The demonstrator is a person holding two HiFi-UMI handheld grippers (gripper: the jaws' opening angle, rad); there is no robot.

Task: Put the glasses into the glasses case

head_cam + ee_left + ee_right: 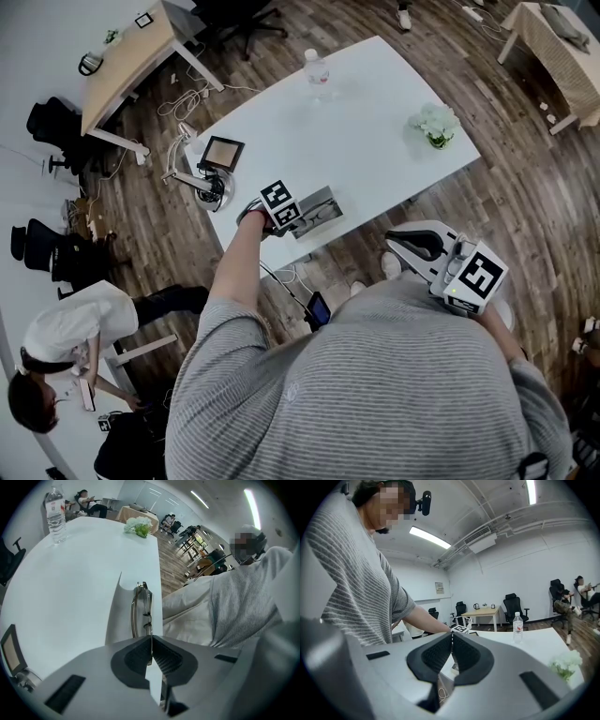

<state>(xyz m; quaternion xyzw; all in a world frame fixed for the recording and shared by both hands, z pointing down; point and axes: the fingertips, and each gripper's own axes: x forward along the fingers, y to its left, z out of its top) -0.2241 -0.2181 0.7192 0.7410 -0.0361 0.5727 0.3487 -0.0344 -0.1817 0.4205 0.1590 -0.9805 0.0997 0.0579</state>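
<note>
Left tongs (151, 638) clamped on thin wire-framed glasses (141, 609) over the open case (112, 625).
The glasses are folded, dark slim metal with clear lenses; whether they touch the case's smooth, flat grey lining cannot be told. The case lies at the near edge of a glossy white table (70, 583). Far beyond the case stand a clear ribbed plastic bottle (56, 515), label unreadable, and a white flower bunch (138, 526). The right tongs (451, 638), ridged black pads together and empty, hang off to the case's right.
</note>
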